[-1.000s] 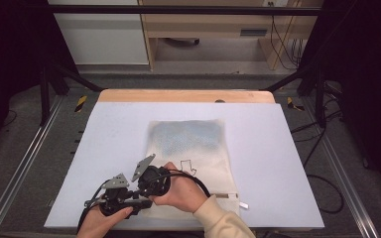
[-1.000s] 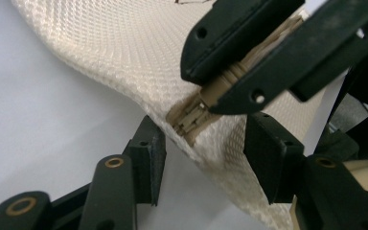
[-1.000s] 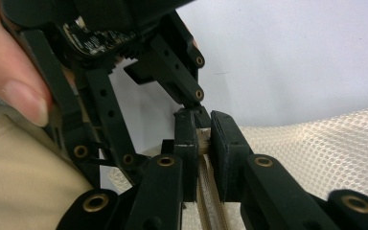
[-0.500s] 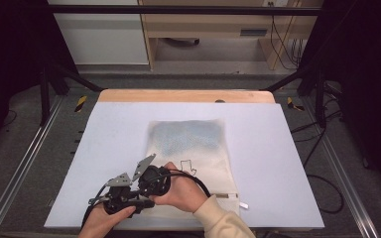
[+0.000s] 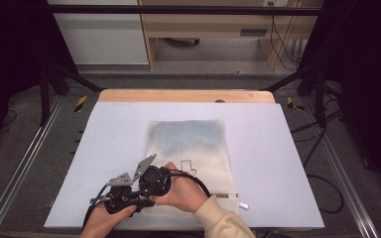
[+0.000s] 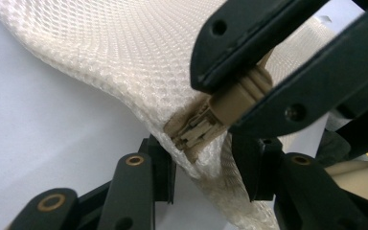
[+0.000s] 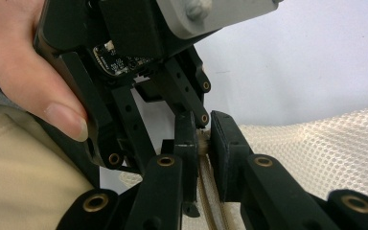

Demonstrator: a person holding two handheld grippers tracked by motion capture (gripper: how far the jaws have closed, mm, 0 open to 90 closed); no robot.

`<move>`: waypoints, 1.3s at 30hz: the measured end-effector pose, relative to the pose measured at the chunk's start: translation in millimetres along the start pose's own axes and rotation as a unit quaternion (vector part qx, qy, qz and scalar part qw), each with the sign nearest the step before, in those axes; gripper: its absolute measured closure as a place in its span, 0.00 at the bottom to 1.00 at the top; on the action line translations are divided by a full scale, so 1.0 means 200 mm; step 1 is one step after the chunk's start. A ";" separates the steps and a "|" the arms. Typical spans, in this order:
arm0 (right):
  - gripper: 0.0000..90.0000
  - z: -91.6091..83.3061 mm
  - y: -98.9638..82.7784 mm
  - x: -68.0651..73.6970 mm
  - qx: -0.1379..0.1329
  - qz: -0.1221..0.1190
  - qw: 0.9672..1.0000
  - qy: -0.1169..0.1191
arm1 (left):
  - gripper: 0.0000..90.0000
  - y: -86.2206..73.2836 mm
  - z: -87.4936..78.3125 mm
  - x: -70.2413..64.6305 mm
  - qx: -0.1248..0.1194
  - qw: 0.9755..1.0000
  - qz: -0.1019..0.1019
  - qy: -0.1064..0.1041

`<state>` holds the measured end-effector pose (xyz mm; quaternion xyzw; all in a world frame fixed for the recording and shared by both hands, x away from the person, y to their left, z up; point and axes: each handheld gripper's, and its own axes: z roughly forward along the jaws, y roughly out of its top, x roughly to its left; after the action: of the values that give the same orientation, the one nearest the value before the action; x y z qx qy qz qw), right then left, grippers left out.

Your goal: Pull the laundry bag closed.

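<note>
Left gripper [image 6: 201, 191]: jaws have just been closing around the near corner of the mesh laundry bag [image 5: 191, 148]; fabric sits between its fingers, contact unclear. Right gripper [image 6: 230, 103]: clamped on the beige zipper pull [image 6: 235, 98], just above that corner. Likely bracing the bag before unzipping.

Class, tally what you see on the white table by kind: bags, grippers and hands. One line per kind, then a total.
Mesh laundry bag: 1
Grippers, left gripper and right gripper: 2
Hands, left hand and right hand: 2
Total: 5
</note>
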<state>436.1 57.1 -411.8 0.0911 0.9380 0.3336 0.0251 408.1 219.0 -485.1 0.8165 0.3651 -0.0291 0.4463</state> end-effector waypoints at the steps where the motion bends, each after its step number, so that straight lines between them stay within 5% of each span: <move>1: 0.91 0.00 0.00 0.00 0.000 0.000 1.000 -0.001 | 0.68 0.00 0.00 0.00 0.000 1.000 0.001 0.001; 13: 0.91 -0.01 -0.02 -0.01 0.001 -0.001 1.000 -0.005 | 0.91 0.01 0.00 0.01 0.005 1.000 0.007 0.005; 39: 0.91 -0.03 -0.12 0.00 0.039 -0.021 0.999 -0.032 | 0.93 0.02 -0.02 0.01 0.003 1.000 0.011 0.011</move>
<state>432.5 34.3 -422.1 0.0830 0.9507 0.2930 0.0581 411.0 221.8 -479.9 0.8219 0.3611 -0.0163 0.4402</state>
